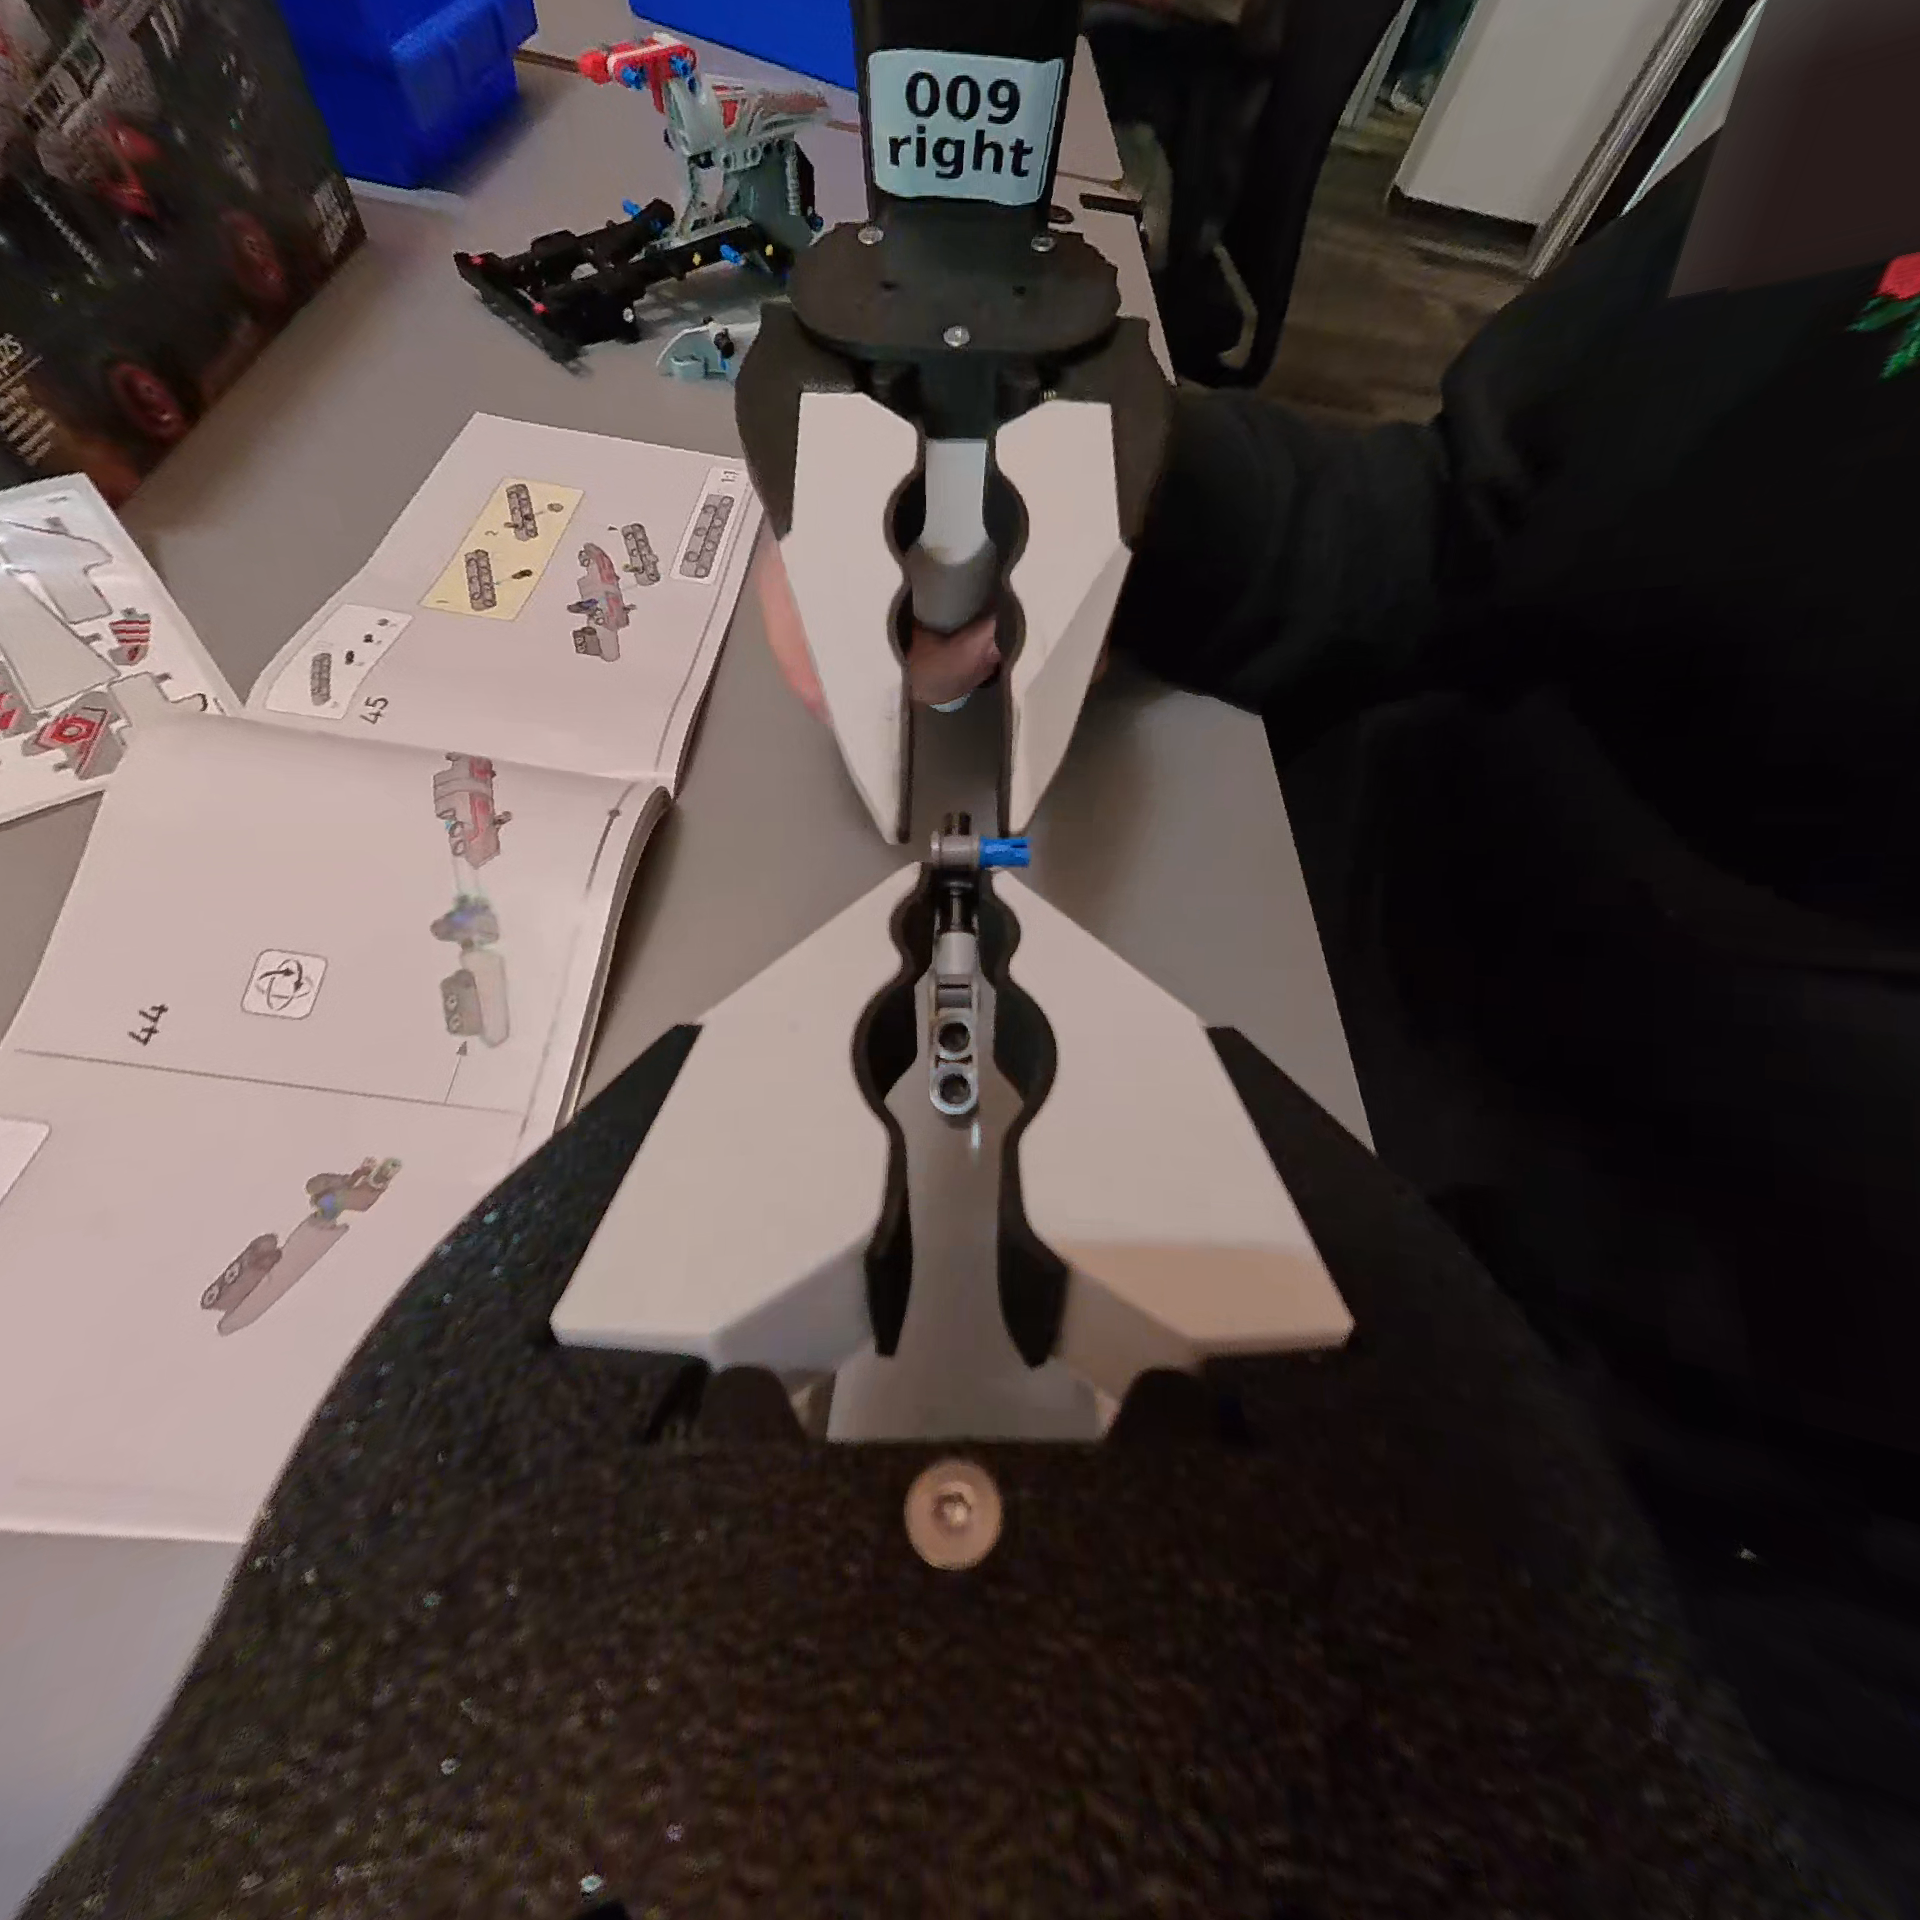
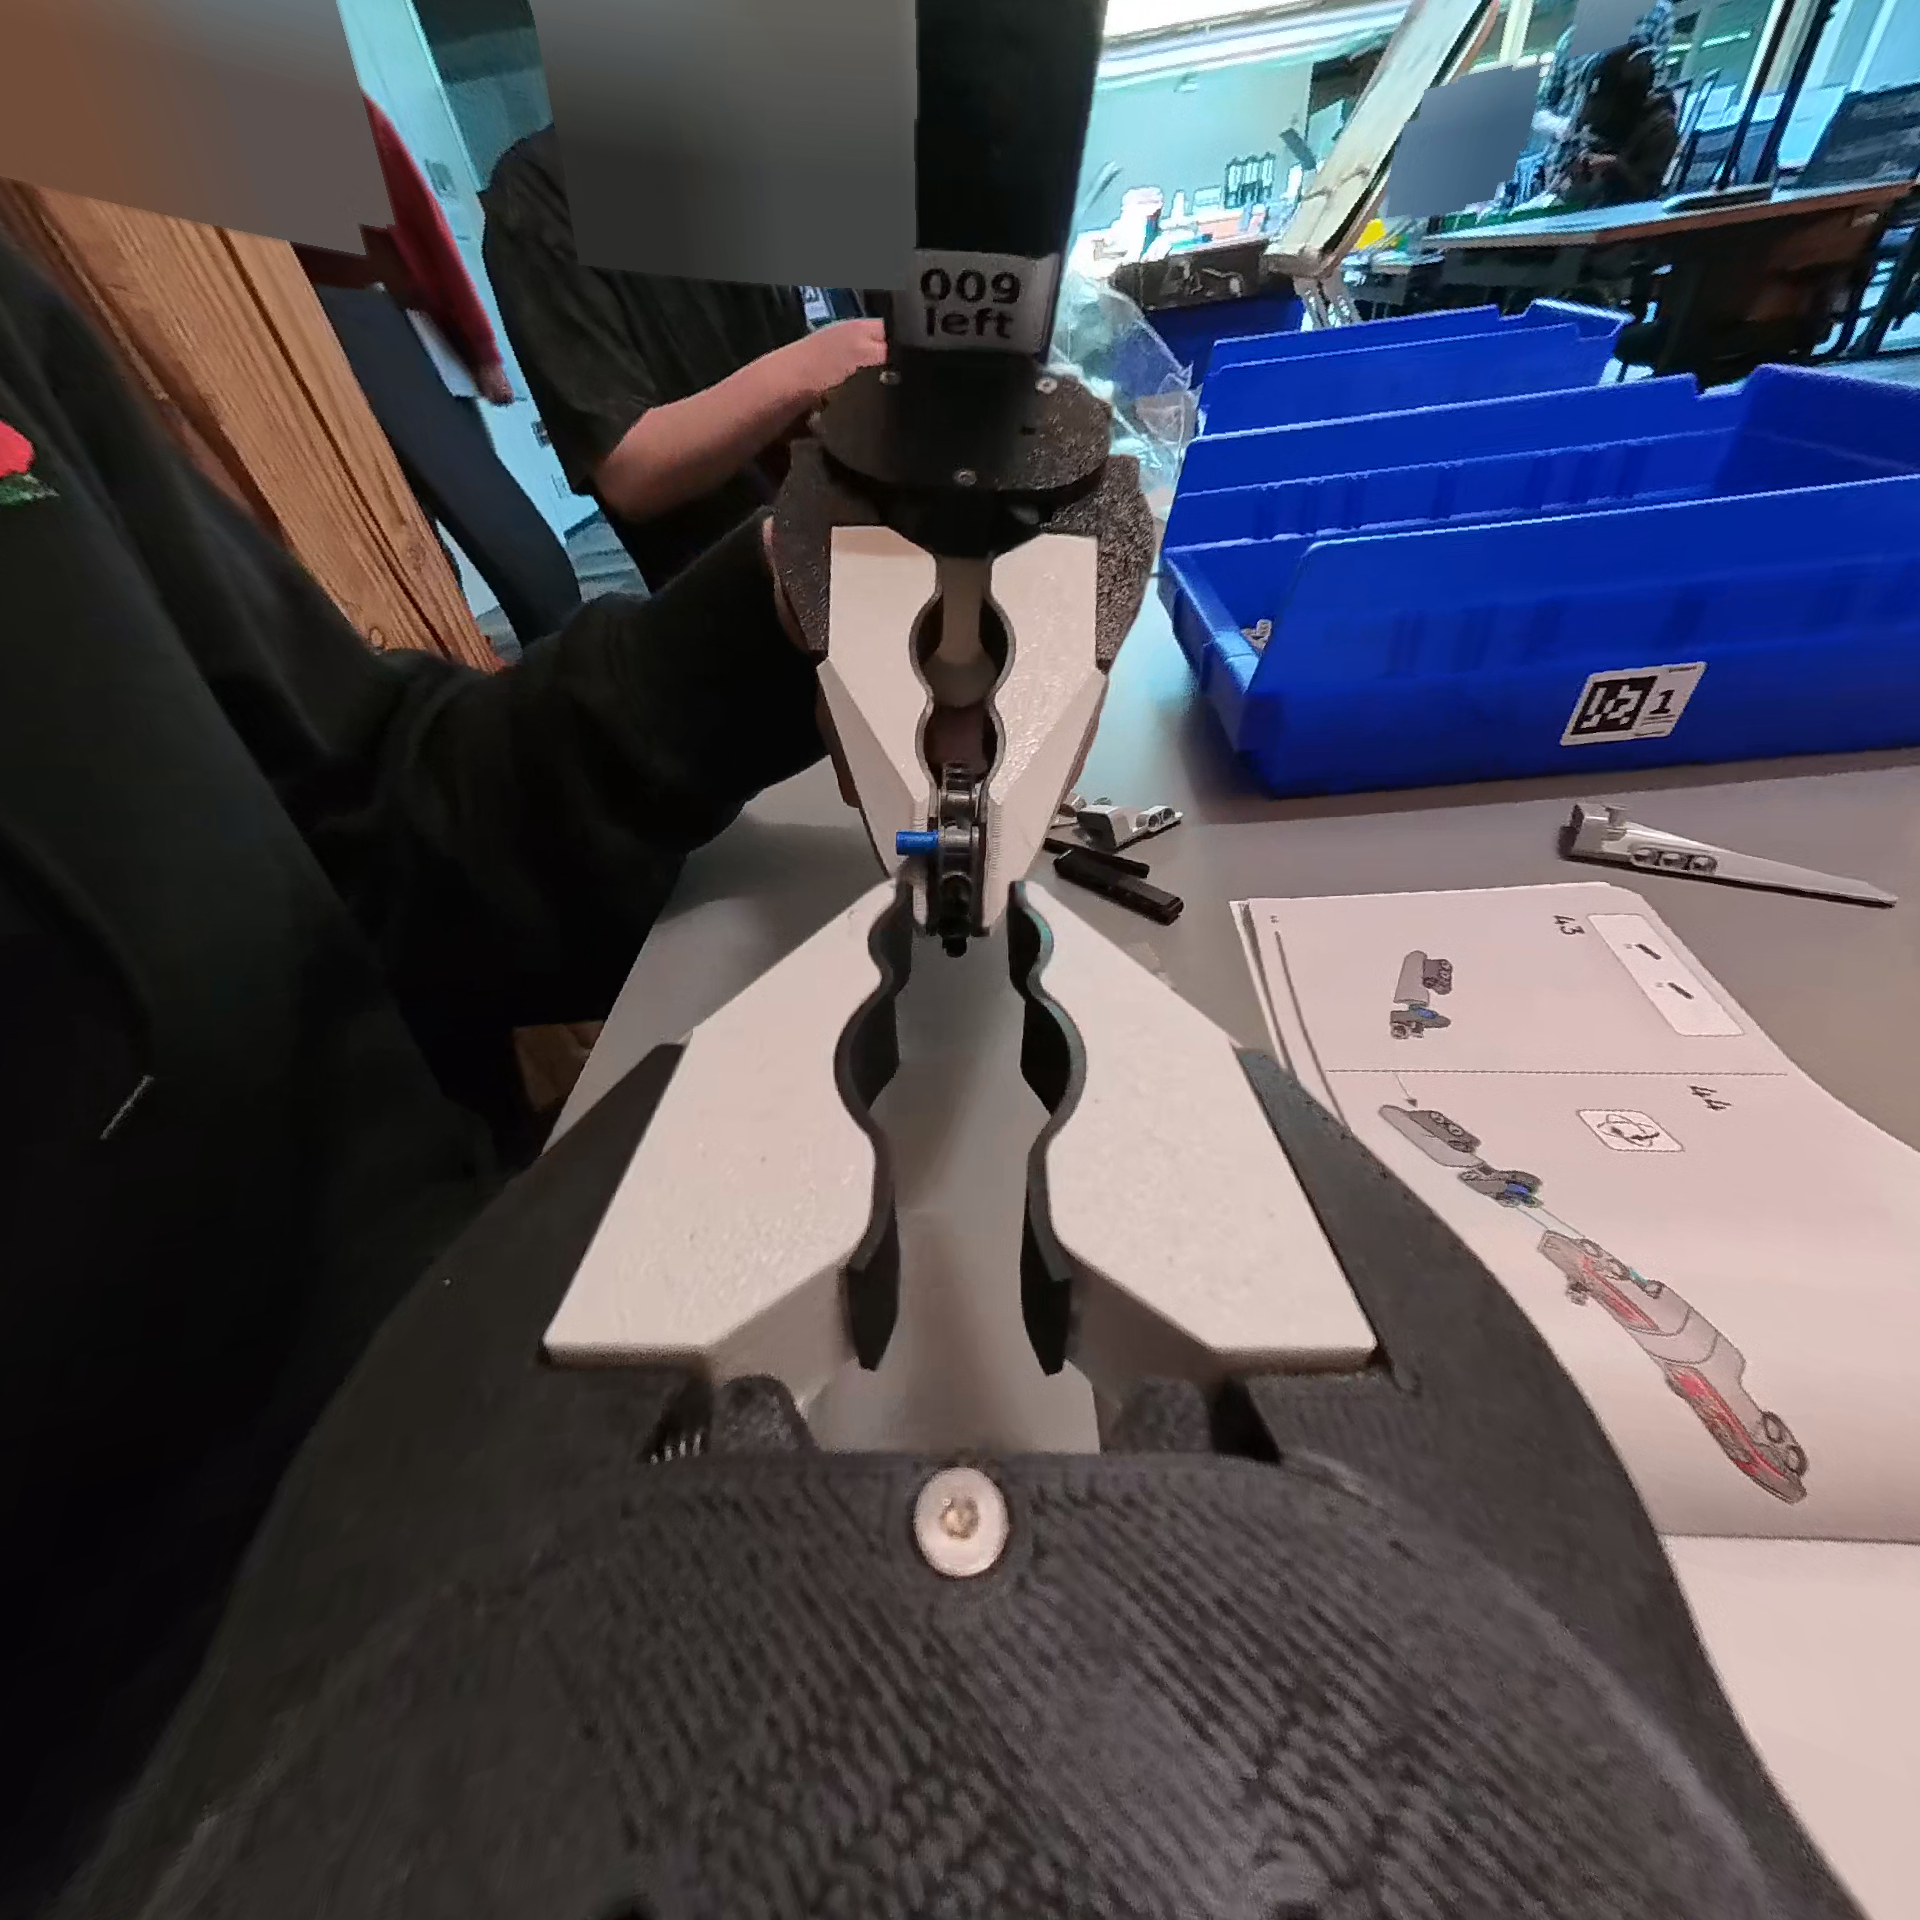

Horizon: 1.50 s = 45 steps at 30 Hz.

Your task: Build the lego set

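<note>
Fingers of the left gripper (image 1: 961,883) are pinched together on a small grey-and-black lego sub-assembly (image 1: 956,997), which lies along the slot between them with its grey end and a blue pin (image 1: 1004,848) poking out past the tips. Facing it tip to tip from twelve o'clock, the right gripper (image 1: 954,821) has its fingers slightly parted with nothing between them; in the right wrist view its tips (image 2: 954,935) sit around or just beside the black end of the piece, and I cannot tell whether they touch it.

The step looks like a handover or a regrip of this piece in mid-air above the grey table (image 1: 343,343). To do it well, the left grip should stay firm, the right tips should close on the black end well clear of the blue pin, and both tools should stay in line so the thin piece does not twist out.

An open instruction booklet (image 1: 312,935) lies at nine o'clock in the left wrist view, showing printed page numbers and step drawings. A partly built model (image 1: 665,249) stands at eleven o'clock, beside the dark set box (image 1: 135,229). Each gripper's handle carries a white sticker with a number and a side word. Blue bins (image 2: 1558,582) at two o'clock in the right wrist view bear a square-code tag; loose grey parts (image 2: 1714,857) lie near them.
</note>
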Each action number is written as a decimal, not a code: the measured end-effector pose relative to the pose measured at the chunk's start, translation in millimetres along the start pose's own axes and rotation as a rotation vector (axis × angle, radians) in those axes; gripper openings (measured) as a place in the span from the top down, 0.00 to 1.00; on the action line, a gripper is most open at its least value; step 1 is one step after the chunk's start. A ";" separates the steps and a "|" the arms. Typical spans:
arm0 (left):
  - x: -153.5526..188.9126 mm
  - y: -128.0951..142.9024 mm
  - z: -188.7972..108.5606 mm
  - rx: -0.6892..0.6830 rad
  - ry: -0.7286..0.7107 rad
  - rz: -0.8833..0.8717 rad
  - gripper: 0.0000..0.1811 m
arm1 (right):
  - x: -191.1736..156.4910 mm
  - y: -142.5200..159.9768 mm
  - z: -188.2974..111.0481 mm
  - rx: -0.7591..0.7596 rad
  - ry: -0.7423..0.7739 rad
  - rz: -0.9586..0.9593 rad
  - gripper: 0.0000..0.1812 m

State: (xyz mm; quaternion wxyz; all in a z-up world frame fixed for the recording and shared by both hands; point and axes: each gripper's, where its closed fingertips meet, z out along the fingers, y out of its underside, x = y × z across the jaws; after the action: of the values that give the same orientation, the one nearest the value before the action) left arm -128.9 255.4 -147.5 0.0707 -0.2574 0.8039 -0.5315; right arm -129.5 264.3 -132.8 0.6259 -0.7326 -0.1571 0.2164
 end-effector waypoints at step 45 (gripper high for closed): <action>-8.8 -5.3 -18.1 0.159 0.031 -0.086 0.88 | 1.7 -16.4 -30.9 0.161 0.078 -0.094 0.98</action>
State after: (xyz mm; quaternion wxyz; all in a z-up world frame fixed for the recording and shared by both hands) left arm -126.6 272.9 -136.4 0.0556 -0.2769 0.7485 -0.6000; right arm -111.5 241.7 -113.1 0.6980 -0.6795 -0.1487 0.1700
